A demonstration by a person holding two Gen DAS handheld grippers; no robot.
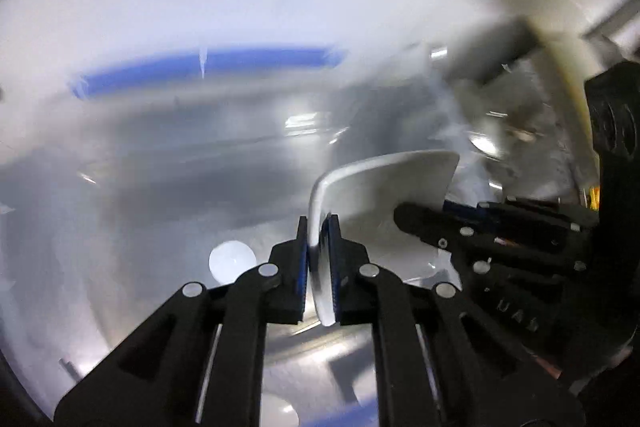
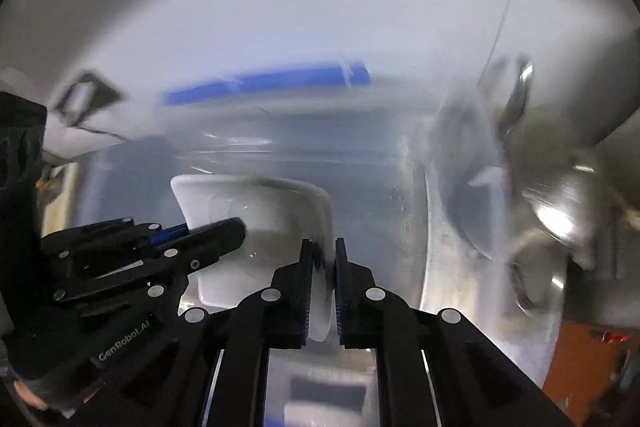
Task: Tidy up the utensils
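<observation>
Over a blurry metal sink (image 2: 460, 267) with a blue stripe (image 2: 264, 83) on the white wall behind it, a white square dish (image 1: 384, 195) hangs between the two grippers. The left gripper (image 1: 319, 267) pinches the dish's left rim tight between its blue pads (image 1: 334, 267). The right gripper (image 2: 322, 287) pinches the right rim the same way, and a shiny metal scoop (image 2: 516, 103) blurs past on the right.

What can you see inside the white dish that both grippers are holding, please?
The white dish looks empty, showing only bare white interior. The left gripper and right gripper cover parts of its rims; motion blur hides small details.
</observation>
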